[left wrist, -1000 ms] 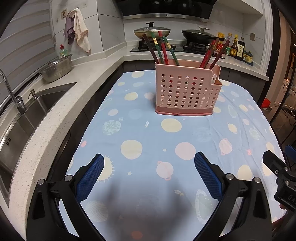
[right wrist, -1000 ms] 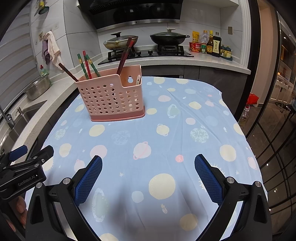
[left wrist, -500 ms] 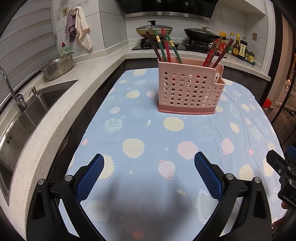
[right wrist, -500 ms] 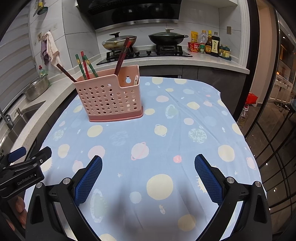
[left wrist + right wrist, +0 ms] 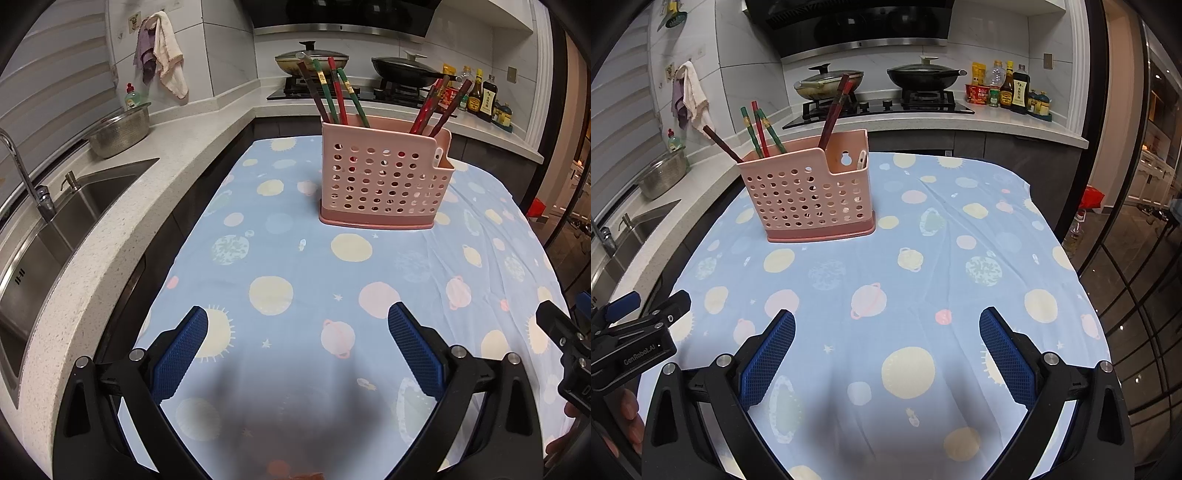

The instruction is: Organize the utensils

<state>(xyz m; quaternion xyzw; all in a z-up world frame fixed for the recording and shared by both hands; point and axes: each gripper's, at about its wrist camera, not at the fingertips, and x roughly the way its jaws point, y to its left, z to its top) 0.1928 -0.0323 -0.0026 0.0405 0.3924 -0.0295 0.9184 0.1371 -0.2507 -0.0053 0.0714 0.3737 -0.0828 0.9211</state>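
Chopsticks (image 5: 334, 92) stand sorted in two bunches inside the pink perforated holder (image 5: 384, 177), leaning on its rim so their tips stay up and apart. The holder sits on the planet-print tablecloth (image 5: 288, 266), well ahead of both my grippers. My left gripper (image 5: 295, 347) and right gripper (image 5: 886, 347) hang spread wide over bare cloth, holding nothing, so I judge the sorting nearly done.
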